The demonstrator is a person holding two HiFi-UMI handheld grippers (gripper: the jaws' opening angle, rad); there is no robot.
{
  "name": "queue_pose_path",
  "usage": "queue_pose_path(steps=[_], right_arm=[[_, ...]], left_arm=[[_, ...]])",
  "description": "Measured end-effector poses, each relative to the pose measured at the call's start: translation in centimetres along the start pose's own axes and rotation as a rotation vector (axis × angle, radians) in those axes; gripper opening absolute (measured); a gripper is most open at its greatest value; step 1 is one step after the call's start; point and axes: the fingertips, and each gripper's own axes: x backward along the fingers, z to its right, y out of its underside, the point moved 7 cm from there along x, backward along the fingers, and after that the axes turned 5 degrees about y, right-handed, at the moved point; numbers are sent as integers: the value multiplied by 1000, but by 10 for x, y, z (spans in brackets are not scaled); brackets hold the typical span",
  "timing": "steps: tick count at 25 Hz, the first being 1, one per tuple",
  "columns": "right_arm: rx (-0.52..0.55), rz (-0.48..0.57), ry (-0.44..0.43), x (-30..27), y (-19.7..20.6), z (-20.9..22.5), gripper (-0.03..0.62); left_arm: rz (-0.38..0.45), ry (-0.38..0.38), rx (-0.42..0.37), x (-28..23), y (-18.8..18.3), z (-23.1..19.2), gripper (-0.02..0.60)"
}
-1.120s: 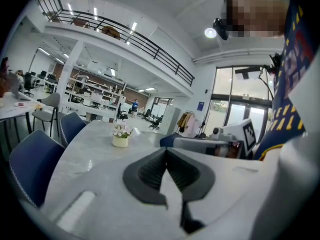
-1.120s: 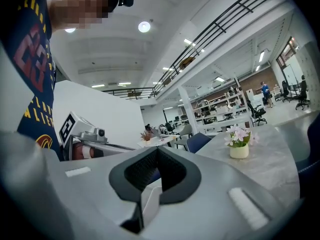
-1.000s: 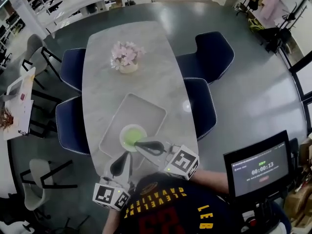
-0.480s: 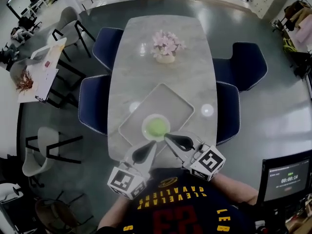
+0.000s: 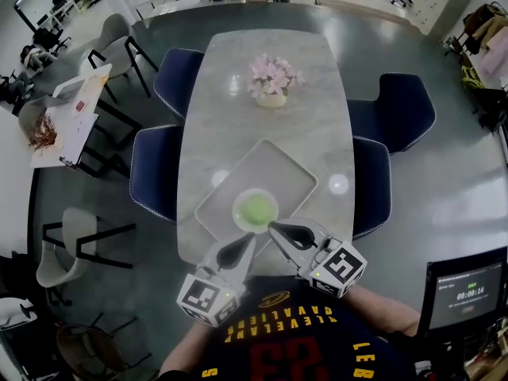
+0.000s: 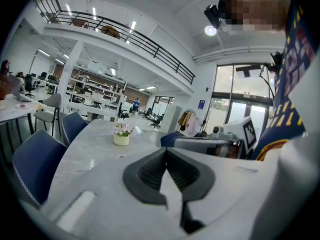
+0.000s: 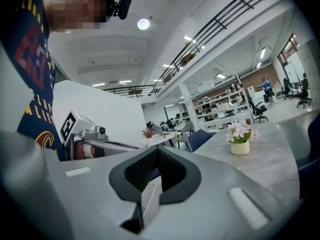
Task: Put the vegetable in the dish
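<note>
In the head view a long grey marbled desk [image 5: 317,78] stands on a dark floor among blue chairs [image 5: 159,173], carrying a flower pot [image 5: 272,78] and a pale tray [image 5: 282,165]. On the tray sits the white dish [image 5: 236,205], with the green vegetable [image 5: 256,210] inside it. The left gripper [image 5: 248,240] and right gripper [image 5: 276,228] hover just beside the dish's near rim. The left gripper view shows its jaws clenched on nothing, with an open-plan office and a railed mezzanine beyond. The right gripper view shows the same: jaws pressed together and empty, the flowers off to the right. Against half a second ago almost nothing has shifted.
</note>
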Motion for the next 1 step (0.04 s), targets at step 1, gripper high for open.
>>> queue_pose_path(steps=[1], right_arm=[[-2, -2, 1, 0, 0, 0, 6]], left_arm=[[0, 0, 0, 0, 0, 0, 2]])
